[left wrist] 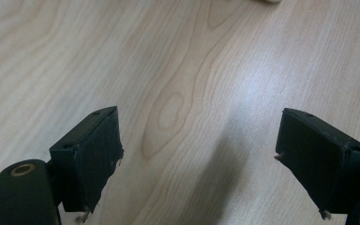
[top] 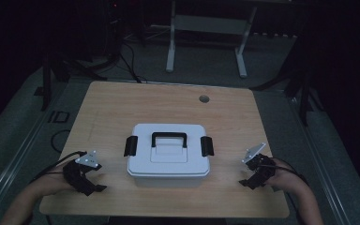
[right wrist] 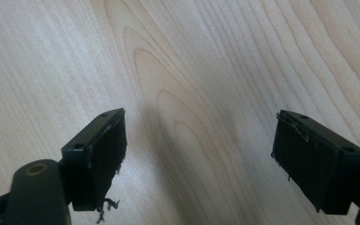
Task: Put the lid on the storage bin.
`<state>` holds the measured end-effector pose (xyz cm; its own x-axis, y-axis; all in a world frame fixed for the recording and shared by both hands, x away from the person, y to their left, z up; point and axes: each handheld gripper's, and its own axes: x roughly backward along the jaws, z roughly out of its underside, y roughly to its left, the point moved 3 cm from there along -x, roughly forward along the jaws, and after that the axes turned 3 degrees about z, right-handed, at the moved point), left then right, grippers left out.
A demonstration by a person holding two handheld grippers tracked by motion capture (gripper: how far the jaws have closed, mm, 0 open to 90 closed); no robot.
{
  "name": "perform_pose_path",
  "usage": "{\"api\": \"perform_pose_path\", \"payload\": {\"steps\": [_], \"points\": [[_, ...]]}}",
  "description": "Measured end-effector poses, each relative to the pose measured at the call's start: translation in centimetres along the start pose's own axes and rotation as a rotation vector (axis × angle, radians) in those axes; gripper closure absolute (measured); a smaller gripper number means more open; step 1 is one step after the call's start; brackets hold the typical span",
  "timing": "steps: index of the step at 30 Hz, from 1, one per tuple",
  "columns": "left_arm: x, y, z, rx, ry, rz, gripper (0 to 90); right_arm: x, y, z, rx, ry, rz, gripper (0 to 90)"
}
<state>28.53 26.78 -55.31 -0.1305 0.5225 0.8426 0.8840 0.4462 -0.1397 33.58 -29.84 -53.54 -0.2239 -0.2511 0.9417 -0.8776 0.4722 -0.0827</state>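
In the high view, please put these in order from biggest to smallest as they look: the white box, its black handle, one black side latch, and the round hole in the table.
1. White box
2. Black handle
3. Side latch, only a little smaller than the handle
4. Round hole, though it lies farther from the camera

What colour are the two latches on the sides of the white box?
Black, like its handle; the latches on the box show best in the high view.

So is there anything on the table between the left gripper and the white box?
No. In the high view, just bare wooden table lies between the left gripper and the white box. Its open jaws hold nothing.
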Motion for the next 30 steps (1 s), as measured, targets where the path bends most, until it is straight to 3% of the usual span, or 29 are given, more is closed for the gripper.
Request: {"api": "perform_pose_path", "payload": {"steps": [4, 7, 9, 14, 19, 27, 28, 30], "points": [[-0.4, 0.3, 0.5, 0.031, -0.006, 0.007, 14.3, -0.4, 0.0, 0.2, -0.017, -0.009, 0.011, 16.8], [-0.5, 0.5, 0.8, 0.032, 0.002, 0.0, 14.3, -0.9, 0.0, 0.6, -0.038, -0.01, 0.009, 14.5], [-0.5, 0.4, 0.8, 0.032, -0.008, 0.002, 14.3, -1.3, 0.1, 0.8, -0.048, -0.012, 0.032, 13.9], [-0.4, 0.4, 0.9, 0.039, -0.017, 0.002, 14.3, -2.1, 0.2, 1.5, -0.096, -0.074, 0.034, 13.3], [-0.4, 0.4, 1.0, 0.04, -0.026, -0.004, 14.3, -2.2, 0.4, 1.7, -0.113, -0.11, 0.028, 13.2], [-0.7, 0.2, 0.9, 0.03, -0.017, -0.004, 14.3, -1.9, 0.3, 1.9, -0.145, -0.154, 0.062, 13.3], [-0.6, 0.2, 1.0, 0.035, -0.024, -0.008, 14.3, -1.7, 0.2, 2.1, -0.177, -0.194, 0.078, 13.3], [-0.5, 0.3, 1.0, 0.035, -0.028, -0.011, 14.3, -1.7, 0.2, 2.1, -0.184, -0.203, 0.084, 13.3]]}}
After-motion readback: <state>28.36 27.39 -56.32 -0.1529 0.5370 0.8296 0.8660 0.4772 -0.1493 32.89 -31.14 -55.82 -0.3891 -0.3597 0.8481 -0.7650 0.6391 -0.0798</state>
